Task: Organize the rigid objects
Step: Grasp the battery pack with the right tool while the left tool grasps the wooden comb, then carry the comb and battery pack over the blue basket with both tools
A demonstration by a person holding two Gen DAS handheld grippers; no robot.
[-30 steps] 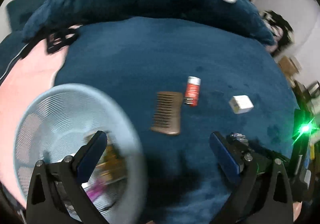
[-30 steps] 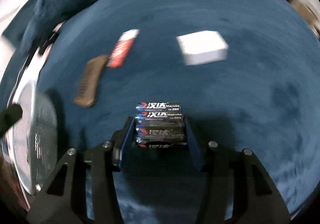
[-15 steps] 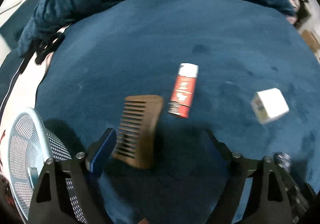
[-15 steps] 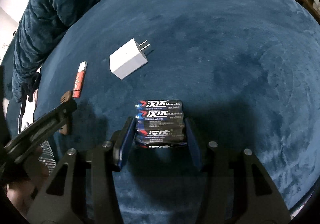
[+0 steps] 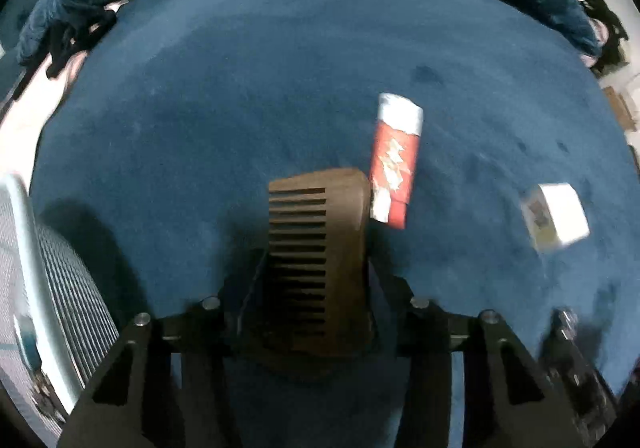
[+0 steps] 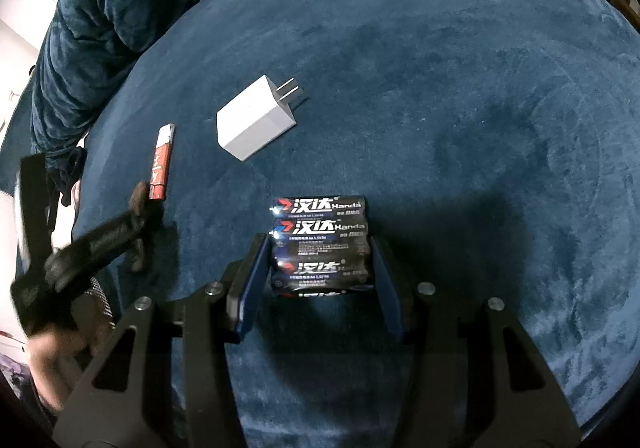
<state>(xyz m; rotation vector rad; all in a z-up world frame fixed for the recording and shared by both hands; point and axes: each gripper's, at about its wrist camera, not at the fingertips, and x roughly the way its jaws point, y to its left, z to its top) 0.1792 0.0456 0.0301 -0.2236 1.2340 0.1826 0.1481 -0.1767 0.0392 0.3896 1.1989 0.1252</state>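
Your left gripper (image 5: pixel 316 288) has its 2 fingers pinched in on the brown wooden comb (image 5: pixel 318 260), teeth facing left in the left wrist view, and the comb sticks out forward past the fingertips over the blue velvety cloth (image 5: pixel 248 96). Can't tell from the blur if the comb is lifted or resting on the cloth.

Just right of the comb's far end is the red and white tube (image 5: pixel 394 160), basically touching its corner. Further right, well apart, sits the white charger plug (image 5: pixel 556 216). The pale mesh basket (image 5: pixel 44 272) is off at the left edge.

Your right gripper (image 6: pixel 320 280) is clamped on the pack of batteries (image 6: pixel 322 244), blue pads squeezing both sides, with 4 cells stacked in the wrap. In that view the charger lies ahead and to the left with its 2 prongs pointing away, and the tube is further left, near the blurry left gripper.
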